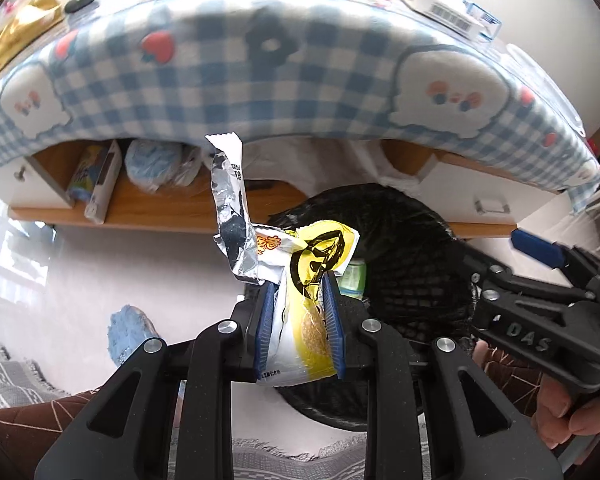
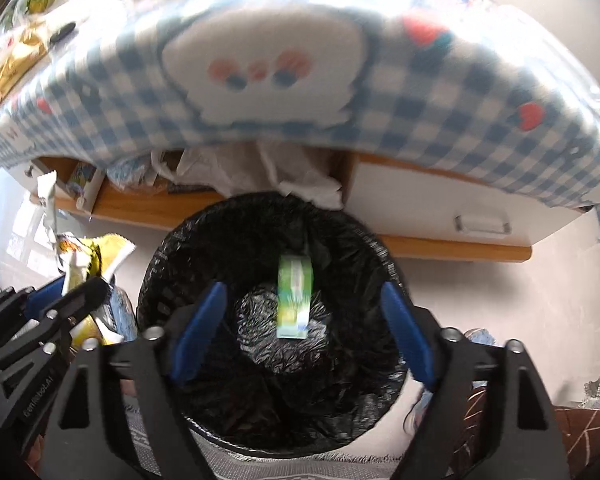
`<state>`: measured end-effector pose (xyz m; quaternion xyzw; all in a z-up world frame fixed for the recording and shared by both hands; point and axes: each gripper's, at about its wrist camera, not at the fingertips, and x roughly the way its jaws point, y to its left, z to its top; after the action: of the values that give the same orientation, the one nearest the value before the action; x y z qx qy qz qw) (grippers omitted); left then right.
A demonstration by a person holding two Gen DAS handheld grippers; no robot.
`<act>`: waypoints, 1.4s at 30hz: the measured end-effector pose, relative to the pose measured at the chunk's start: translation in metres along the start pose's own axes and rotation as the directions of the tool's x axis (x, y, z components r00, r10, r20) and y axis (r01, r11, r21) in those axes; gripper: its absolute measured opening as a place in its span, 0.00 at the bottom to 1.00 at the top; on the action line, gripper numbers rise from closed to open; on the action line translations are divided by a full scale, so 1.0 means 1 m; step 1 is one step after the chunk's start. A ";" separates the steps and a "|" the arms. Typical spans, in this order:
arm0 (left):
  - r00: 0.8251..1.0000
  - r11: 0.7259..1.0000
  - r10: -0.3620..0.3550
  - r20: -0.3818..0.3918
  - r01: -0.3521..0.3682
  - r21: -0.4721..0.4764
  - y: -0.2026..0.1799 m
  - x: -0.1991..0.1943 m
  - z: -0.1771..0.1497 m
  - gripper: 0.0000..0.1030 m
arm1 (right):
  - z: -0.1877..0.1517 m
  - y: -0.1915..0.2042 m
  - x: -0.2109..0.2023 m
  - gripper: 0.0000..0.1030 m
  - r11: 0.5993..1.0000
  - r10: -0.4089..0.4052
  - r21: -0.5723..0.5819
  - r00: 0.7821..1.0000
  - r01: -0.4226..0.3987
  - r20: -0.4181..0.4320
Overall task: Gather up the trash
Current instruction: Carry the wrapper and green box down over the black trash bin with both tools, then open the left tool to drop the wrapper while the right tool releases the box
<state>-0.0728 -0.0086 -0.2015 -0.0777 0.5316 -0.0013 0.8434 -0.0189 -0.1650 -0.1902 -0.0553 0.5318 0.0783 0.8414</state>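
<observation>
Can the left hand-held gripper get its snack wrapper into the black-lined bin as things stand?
Probably yes. The left hand-held gripper is shut on the yellow snack wrapper beside the black-lined bin, whose mouth is open; the open right hand-held gripper hovering over it may crowd the way.

A blue-and-white checked cloth (image 1: 300, 92) with white cloud shapes, red strawberries and a dark blue flower is draped over the desk. The wrapper (image 1: 300, 304) is printed yellow, black and white, with a silver inside. The bin liner (image 2: 268, 360) is black, the carton (image 2: 295, 296) green and white. The fingers (image 2: 202, 332) are padded in blue on black frames.
</observation>
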 end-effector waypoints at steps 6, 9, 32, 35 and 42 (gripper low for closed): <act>1.000 1.000 -0.020 0.001 0.020 0.025 -0.023 -0.001 0.005 0.23 | 0.000 -0.037 -0.014 0.92 0.998 -0.016 0.054 1.000 0.015 0.024; 1.000 0.999 -0.026 -0.012 0.026 0.023 -0.033 0.004 0.006 0.23 | -0.004 -0.057 -0.015 0.92 0.997 -0.027 0.075 1.000 0.025 0.016; 0.994 0.992 -0.039 -0.103 0.051 0.113 -0.103 0.065 -0.006 0.29 | -0.022 -0.130 0.000 0.92 0.981 -0.080 0.175 0.996 0.085 -0.033; 0.994 0.992 -0.038 -0.099 0.050 0.119 -0.105 0.065 -0.006 0.37 | -0.022 -0.130 0.001 0.92 0.981 -0.082 0.176 0.996 0.087 -0.038; 0.996 0.993 -0.044 -0.076 0.052 0.102 -0.104 0.058 -0.001 0.57 | -0.020 -0.129 0.002 0.92 0.980 -0.091 0.173 0.995 0.096 -0.036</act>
<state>-0.0400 -0.1162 -0.2400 -0.0463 0.5595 -0.0520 0.8259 -0.0117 -0.2952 -0.1992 -0.0076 0.5453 -0.0092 0.8382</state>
